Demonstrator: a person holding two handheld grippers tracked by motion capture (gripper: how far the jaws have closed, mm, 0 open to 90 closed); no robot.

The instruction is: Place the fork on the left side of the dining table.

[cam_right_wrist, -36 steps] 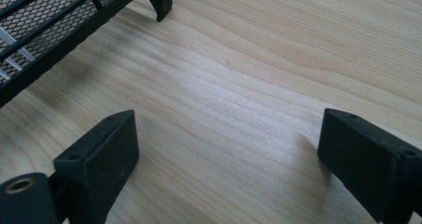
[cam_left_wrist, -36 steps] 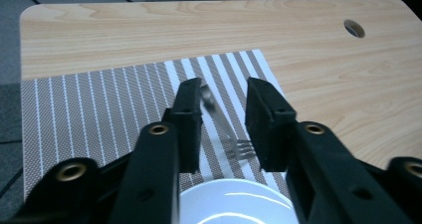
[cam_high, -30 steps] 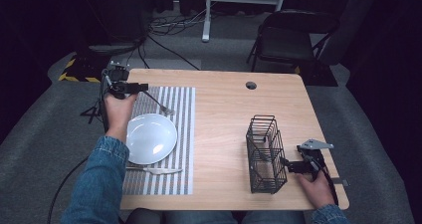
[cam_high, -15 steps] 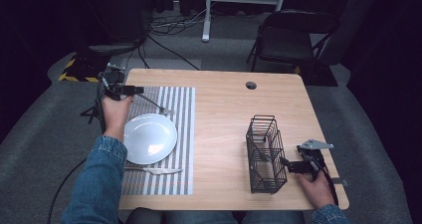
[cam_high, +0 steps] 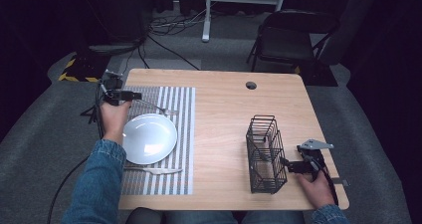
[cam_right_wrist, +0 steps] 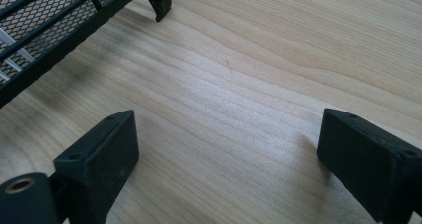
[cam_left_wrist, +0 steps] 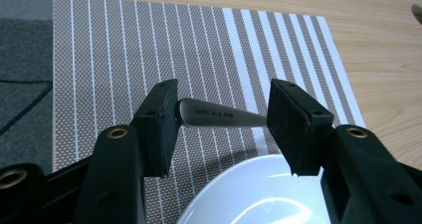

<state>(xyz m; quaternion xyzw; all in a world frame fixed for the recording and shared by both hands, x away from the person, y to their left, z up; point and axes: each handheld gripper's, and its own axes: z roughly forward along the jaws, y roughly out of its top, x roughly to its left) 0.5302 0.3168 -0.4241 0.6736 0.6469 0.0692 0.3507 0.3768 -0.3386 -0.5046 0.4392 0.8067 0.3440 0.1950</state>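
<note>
Left tongs (cam_left_wrist: 221,127) stand spread around a utensil handle (cam_left_wrist: 219,115) above the mat (cam_left_wrist: 124,50). Right tongs (cam_right_wrist: 226,169) gape over the table (cam_right_wrist: 259,74), beside the basket (cam_high: 266,154).

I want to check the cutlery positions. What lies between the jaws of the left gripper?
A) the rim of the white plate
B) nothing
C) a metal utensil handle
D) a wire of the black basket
C: in the left gripper view, a metal utensil handle lies across the gap of the left gripper, above the striped placemat.
</note>
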